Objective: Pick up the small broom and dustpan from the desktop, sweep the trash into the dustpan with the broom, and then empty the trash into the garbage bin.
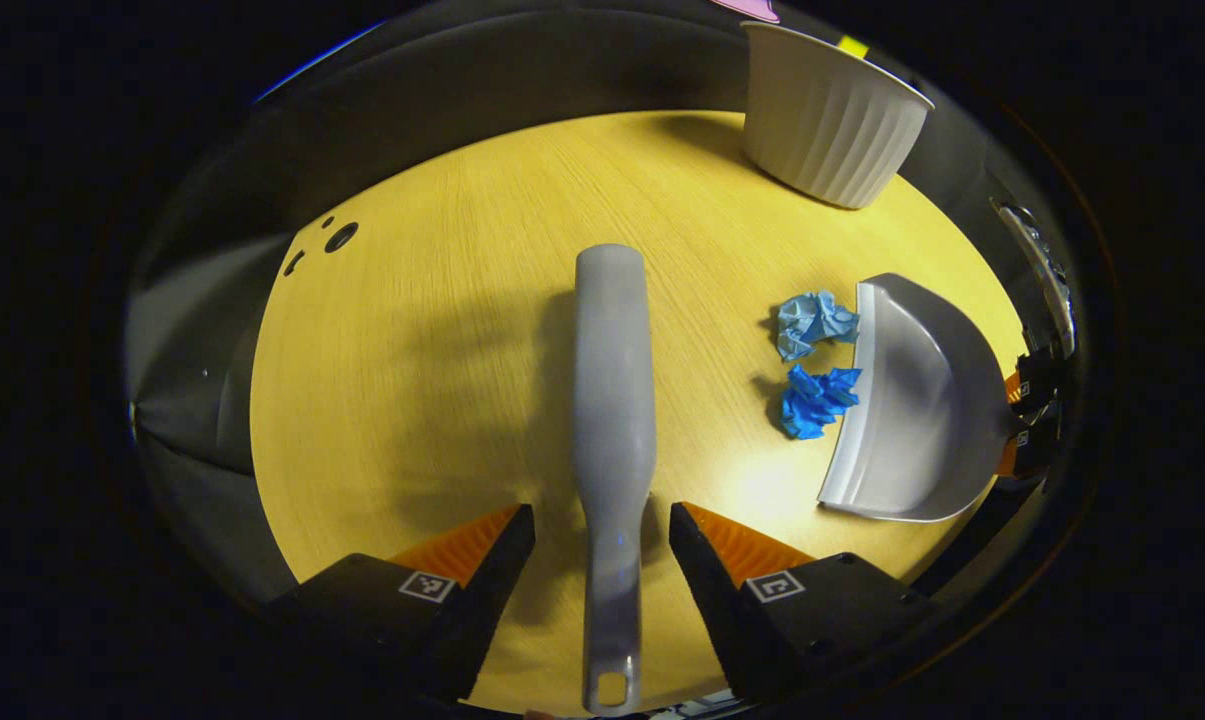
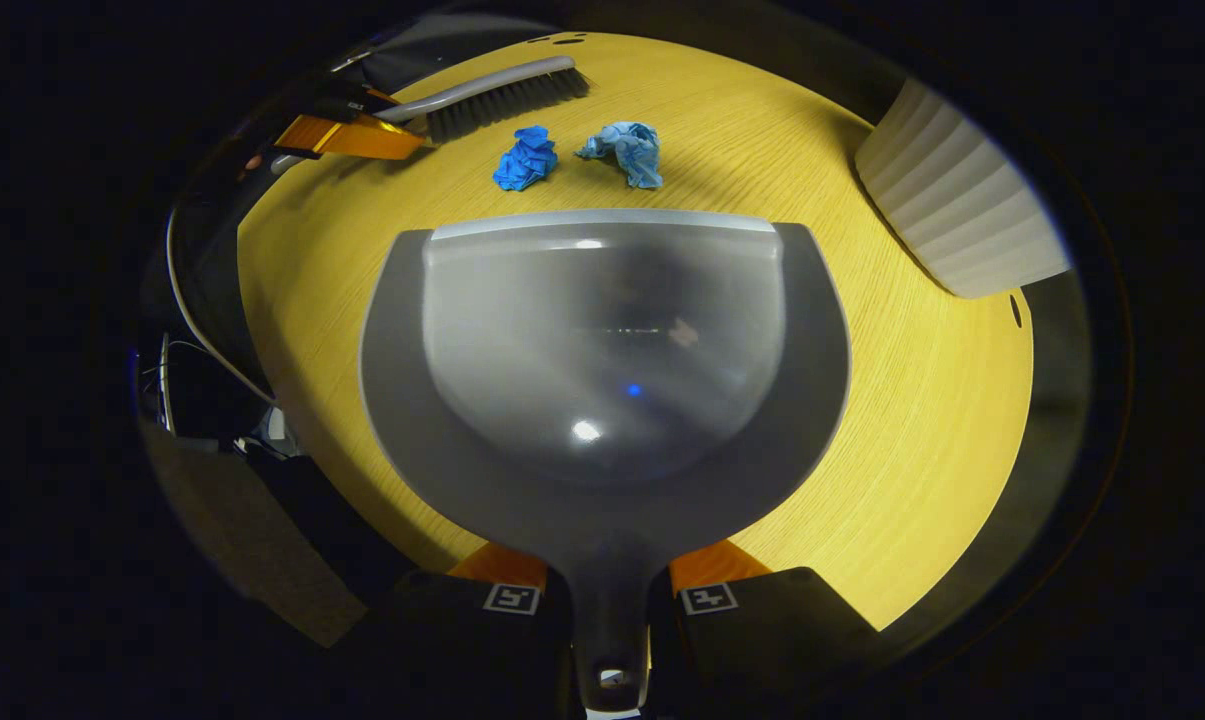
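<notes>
The spread left claw (image 1: pixel 602 530) straddles the broom (image 1: pixel 612 400) handle, its long axis running up the frame; the right claw (image 2: pixel 607 600) pinches the dustpan (image 2: pixel 602 350).

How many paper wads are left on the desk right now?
2: a dark blue wad and a pale blue wad, side by side, just beyond the dustpan lip. None seem hidden.

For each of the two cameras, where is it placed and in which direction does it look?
Left gripper view: rides the left gripper, facing down its open fingers astride the broom handle.
Right gripper view: rides the right gripper, clamped on the dustpan handle, facing over the pan.
Shared: the dustpan, broom, dark blue wad, light blue wad, bin, desktop.
</notes>
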`<state>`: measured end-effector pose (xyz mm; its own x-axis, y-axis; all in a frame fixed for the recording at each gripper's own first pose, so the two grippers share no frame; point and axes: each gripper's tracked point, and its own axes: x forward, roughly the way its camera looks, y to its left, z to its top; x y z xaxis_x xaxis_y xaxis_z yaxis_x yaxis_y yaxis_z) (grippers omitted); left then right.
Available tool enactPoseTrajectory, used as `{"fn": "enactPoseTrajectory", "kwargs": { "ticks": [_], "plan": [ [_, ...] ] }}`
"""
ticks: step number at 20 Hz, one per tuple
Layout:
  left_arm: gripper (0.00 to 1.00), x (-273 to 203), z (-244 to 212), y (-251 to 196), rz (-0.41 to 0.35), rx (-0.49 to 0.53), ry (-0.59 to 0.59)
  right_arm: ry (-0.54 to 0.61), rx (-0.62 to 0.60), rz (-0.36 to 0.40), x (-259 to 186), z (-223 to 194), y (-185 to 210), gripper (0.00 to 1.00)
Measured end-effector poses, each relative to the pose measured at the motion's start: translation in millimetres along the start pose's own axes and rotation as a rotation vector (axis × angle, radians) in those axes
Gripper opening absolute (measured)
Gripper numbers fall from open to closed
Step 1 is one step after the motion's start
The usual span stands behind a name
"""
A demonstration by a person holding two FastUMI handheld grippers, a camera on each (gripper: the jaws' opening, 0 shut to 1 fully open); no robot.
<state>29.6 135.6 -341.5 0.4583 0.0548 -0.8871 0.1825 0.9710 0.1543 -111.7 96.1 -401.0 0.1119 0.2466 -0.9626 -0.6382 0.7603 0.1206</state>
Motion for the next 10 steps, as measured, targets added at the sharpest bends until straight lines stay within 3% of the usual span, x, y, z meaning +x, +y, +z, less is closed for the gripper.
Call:
{"fn": "enactPoseTrajectory", "kwargs": {
  "ticks": [1,3,5,6,7,8,10],
  "plan": [
    [0.88,3.6,-0.5,-0.3,-0.007,0.001,0.017,-0.001,0.000,-0.001,0.3,0.3,-0.4,0.30],
    [0.81,10.3,-3.9,-1.1,-0.027,-0.003,0.055,-0.005,0.005,-0.002,-0.2,-0.3,-0.5,0.36],
    [0.57,10.1,-0.3,-1.9,-0.038,0.002,0.053,-0.007,0.006,0.000,0.8,0.6,0.2,0.36],
    [0.48,10.7,-2.6,-3.7,-0.046,0.010,0.060,-0.005,0.005,0.002,1.2,0.3,0.2,0.30],
    [0.38,11.9,-3.1,-3.6,-0.047,0.019,0.065,-0.003,0.004,0.004,1.1,0.8,-0.5,0.36],
    [0.32,10.7,-3.9,-3.5,-0.045,0.022,0.075,-0.001,0.004,0.006,1.2,0.5,-0.3,0.36],
    [0.30,11.1,-3.1,-4.4,-0.028,0.034,0.075,-0.002,0.002,0.008,0.6,0.3,-0.9,0.36]
  ]
}}
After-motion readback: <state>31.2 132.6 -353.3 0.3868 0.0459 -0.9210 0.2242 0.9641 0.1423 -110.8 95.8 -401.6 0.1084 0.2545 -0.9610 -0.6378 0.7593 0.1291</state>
